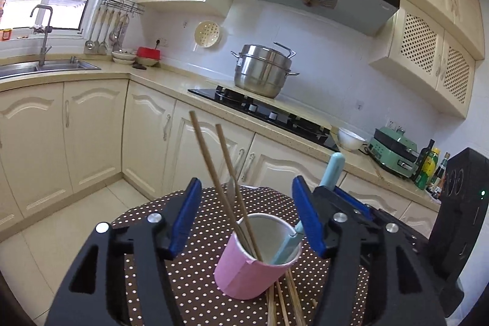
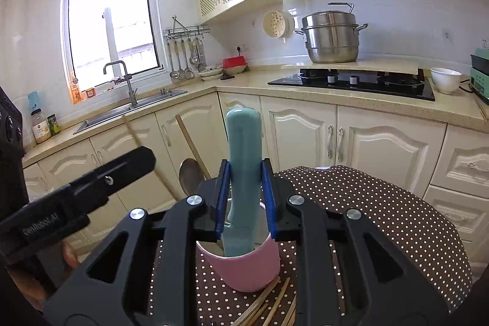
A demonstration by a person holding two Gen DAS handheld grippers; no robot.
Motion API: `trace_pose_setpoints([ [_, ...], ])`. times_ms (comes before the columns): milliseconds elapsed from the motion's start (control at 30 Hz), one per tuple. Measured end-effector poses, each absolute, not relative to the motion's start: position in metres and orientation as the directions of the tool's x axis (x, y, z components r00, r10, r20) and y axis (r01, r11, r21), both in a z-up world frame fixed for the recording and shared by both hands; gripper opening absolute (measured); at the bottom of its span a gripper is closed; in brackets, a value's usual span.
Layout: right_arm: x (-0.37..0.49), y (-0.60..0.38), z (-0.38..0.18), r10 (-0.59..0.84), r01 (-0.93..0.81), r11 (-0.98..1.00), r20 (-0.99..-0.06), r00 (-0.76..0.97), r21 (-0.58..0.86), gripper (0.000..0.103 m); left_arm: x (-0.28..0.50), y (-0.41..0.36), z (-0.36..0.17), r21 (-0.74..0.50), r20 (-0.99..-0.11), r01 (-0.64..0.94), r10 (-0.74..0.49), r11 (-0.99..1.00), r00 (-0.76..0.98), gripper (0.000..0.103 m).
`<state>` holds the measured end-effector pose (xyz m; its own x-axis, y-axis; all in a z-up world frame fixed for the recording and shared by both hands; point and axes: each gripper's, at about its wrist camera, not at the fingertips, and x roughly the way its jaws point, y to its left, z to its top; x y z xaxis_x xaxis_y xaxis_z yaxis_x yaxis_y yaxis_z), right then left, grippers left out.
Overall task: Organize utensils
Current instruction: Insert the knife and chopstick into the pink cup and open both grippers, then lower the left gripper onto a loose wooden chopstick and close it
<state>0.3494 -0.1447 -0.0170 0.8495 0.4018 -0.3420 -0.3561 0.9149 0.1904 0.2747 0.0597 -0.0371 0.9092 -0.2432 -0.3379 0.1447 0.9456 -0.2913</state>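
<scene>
A pink cup (image 1: pixel 253 268) stands on the dotted tablecloth (image 1: pixel 146 234). Two wooden chopsticks (image 1: pixel 214 170) lean in it. My left gripper (image 1: pixel 247 219) is open around them, its blue pads clear on both sides. My right gripper (image 2: pixel 244 176) is shut on a light-blue utensil handle (image 2: pixel 243 139) that stands in the pink cup (image 2: pixel 244 268). A metal spoon (image 2: pixel 191 176) also sits in the cup. In the left wrist view the light-blue handle (image 1: pixel 334 170) rises at the right with the right gripper (image 1: pixel 331 191) on it. Several loose chopsticks (image 2: pixel 269 304) lie beside the cup.
The round table's cloth (image 2: pixel 382 219) falls away at the far edge. One black finger of the left gripper (image 2: pixel 122 170) reaches in from the left. Beyond are cream cabinets, a hob (image 2: pixel 351 81) with a steel pot (image 2: pixel 331 35), a white bowl (image 2: pixel 444 78) and a sink (image 2: pixel 131 109).
</scene>
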Motion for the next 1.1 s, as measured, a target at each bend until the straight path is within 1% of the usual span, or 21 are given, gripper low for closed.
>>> trace_pose_setpoints([
  [333,0.347,-0.141,-0.027,0.397,-0.352,0.918,-0.375,0.838,0.183,0.022,0.267,0.058,-0.045,-0.191,-0.395,0.08,-0.152,0.978,0.906,0.062],
  [500,0.347,-0.139,-0.033,0.388,-0.344,0.922,-0.41,0.826,0.179,0.022,0.264,0.06,-0.051,-0.168,-0.421,0.075,-0.14,0.983,0.896,0.062],
  [533,0.345,-0.139,-0.034,0.384,-0.341,0.923,-0.41,0.827,0.177,0.026,0.263,0.061,-0.052,-0.168,-0.424,0.075,-0.141,0.983,0.895,0.062],
  [600,0.343,-0.14,-0.034,0.386,-0.339,0.922,-0.409,0.827,0.186,0.043,0.26,0.062,-0.052,-0.166,-0.428,0.075,-0.14,0.983,0.893,0.062],
  [633,0.341,-0.141,-0.033,0.385,-0.336,0.923,-0.403,0.831,0.189,0.055,0.259,0.061,-0.052,-0.165,-0.43,0.075,-0.14,0.983,0.892,0.062],
  [800,0.332,-0.143,-0.026,0.379,-0.334,0.925,-0.389,0.84,0.181,0.055,0.249,0.064,-0.05,-0.163,-0.433,0.076,-0.14,0.984,0.891,0.062],
  [867,0.328,-0.145,-0.023,0.373,-0.328,0.928,-0.386,0.844,0.178,0.058,0.244,0.064,-0.048,-0.167,-0.433,0.082,-0.148,0.983,0.889,0.062],
  [933,0.324,-0.15,-0.02,0.367,-0.322,0.93,-0.383,0.848,0.177,0.059,0.239,0.064,-0.048,-0.167,-0.441,0.092,-0.158,0.982,0.884,0.063],
  [1033,0.318,-0.157,-0.016,0.356,-0.311,0.934,-0.388,0.85,0.176,0.059,0.232,0.063,-0.049,-0.168,-0.468,0.117,-0.184,0.979,0.865,0.063],
  [1100,0.312,-0.163,-0.013,0.348,-0.304,0.937,-0.397,0.849,0.17,0.061,0.229,0.062,-0.053,-0.175,-0.508,0.136,-0.208,0.975,0.836,0.063],
])
